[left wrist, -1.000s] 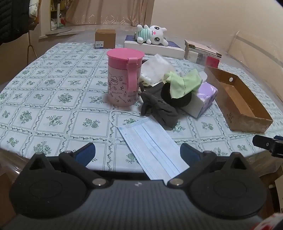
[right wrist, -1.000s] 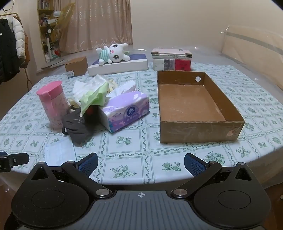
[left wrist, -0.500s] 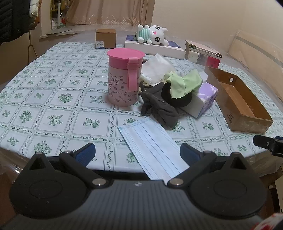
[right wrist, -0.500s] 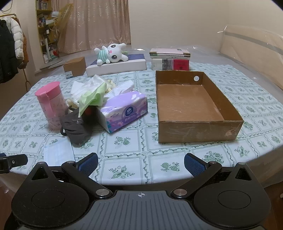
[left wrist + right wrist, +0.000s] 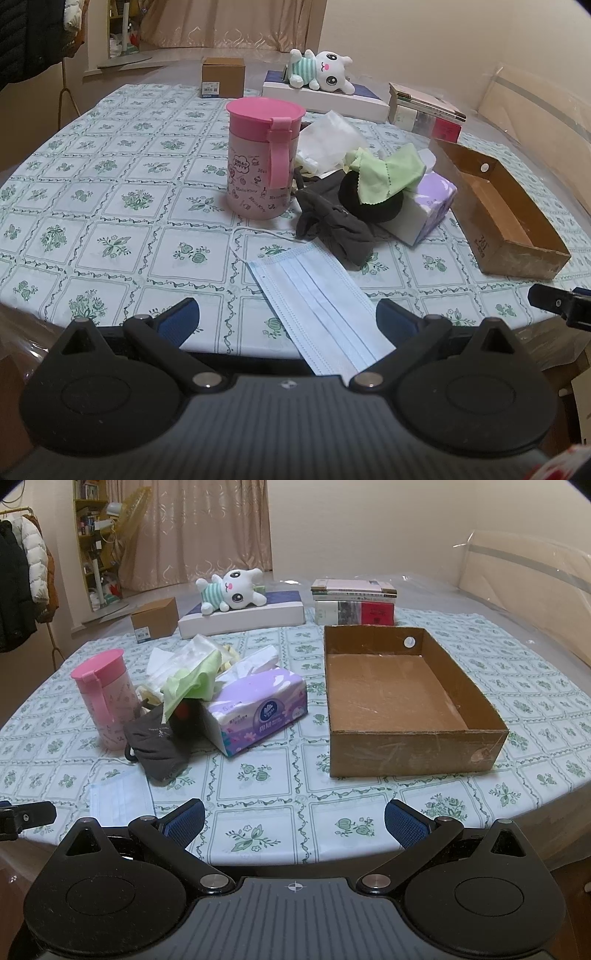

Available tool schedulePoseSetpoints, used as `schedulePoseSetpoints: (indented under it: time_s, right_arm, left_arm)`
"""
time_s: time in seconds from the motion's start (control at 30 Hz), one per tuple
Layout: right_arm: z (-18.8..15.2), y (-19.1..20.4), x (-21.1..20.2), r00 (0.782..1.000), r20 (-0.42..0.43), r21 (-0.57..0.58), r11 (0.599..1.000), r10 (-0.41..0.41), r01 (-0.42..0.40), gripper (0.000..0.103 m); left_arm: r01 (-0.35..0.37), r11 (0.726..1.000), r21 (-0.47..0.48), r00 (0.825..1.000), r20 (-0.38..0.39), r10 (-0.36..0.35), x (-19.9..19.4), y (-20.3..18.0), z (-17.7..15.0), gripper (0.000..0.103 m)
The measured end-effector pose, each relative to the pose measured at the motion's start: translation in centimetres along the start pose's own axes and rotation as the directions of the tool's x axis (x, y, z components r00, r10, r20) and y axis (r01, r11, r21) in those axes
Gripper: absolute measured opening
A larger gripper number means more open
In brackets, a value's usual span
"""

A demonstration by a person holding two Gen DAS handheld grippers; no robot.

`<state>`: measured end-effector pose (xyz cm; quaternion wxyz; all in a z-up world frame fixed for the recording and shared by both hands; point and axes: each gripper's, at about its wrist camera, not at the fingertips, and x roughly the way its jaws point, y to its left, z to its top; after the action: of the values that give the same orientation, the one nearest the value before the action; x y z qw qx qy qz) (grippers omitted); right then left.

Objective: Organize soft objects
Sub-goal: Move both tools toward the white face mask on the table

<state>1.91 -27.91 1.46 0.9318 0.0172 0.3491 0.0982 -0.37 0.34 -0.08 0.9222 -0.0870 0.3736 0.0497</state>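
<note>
A light blue face mask (image 5: 317,302) lies flat at the table's near edge, between my left gripper's open fingers; it also shows in the right wrist view (image 5: 120,799). Behind it lie a dark grey glove (image 5: 332,225), a black round item under a green cloth (image 5: 388,173) and a purple tissue pack (image 5: 258,709). An empty cardboard box (image 5: 410,753) stands to the right. My left gripper (image 5: 288,319) is open and empty. My right gripper (image 5: 295,821) is open and empty at the near edge, in front of the box.
A pink lidded cup (image 5: 264,158) stands left of the pile. White crumpled plastic (image 5: 332,136) lies behind it. A plush bunny (image 5: 231,592) lies on a flat white box at the back, with a small carton (image 5: 155,618) and stacked books (image 5: 354,603).
Both grippers have edged slightly, so the view shifted a little. Nothing on the table has moved. Both grippers stay open.
</note>
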Motion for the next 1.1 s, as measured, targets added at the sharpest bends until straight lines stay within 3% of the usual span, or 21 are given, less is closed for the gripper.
schedulePoseSetpoints:
  time_s: [1.1]
  right_arm:
    - [0.5,2.9,1.1,0.999,0.001,-0.047,0.998,0.053,-0.053,0.103]
  left_arm:
    - [-0.008,1.000,-0.017,1.000,0.006,0.008,0.5,1.7,0.5,0.100]
